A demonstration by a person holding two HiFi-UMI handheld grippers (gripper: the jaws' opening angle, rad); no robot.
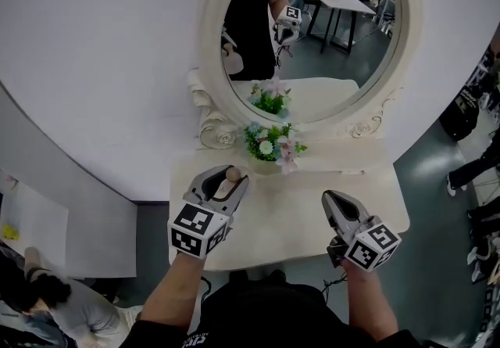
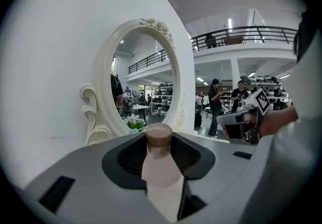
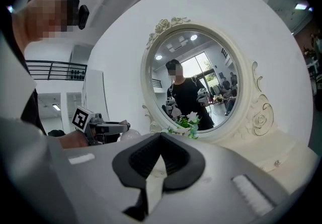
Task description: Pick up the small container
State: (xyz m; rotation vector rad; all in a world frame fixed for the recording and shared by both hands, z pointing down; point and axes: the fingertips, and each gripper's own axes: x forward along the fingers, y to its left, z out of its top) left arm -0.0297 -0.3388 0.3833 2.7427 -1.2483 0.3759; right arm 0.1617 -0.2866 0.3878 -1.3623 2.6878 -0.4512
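The small container (image 2: 161, 167) is a pale pinkish bottle with a brown cap. It stands upright between the jaws of my left gripper (image 2: 159, 142), which is shut on it. In the head view the left gripper (image 1: 229, 184) hovers over the left part of the cream vanity table (image 1: 301, 217), with the container's top (image 1: 233, 174) showing at its tips. My right gripper (image 1: 328, 198) hangs over the table's right part, shut, with nothing in it; in the right gripper view its pads (image 3: 173, 160) meet at the tips (image 3: 161, 137).
A round mirror (image 1: 312, 34) in an ornate cream frame stands at the table's back against a white wall. A small flower bunch (image 1: 272, 143) sits in front of it. The table's front edge is right by the person. Other people and desks show around the stand.
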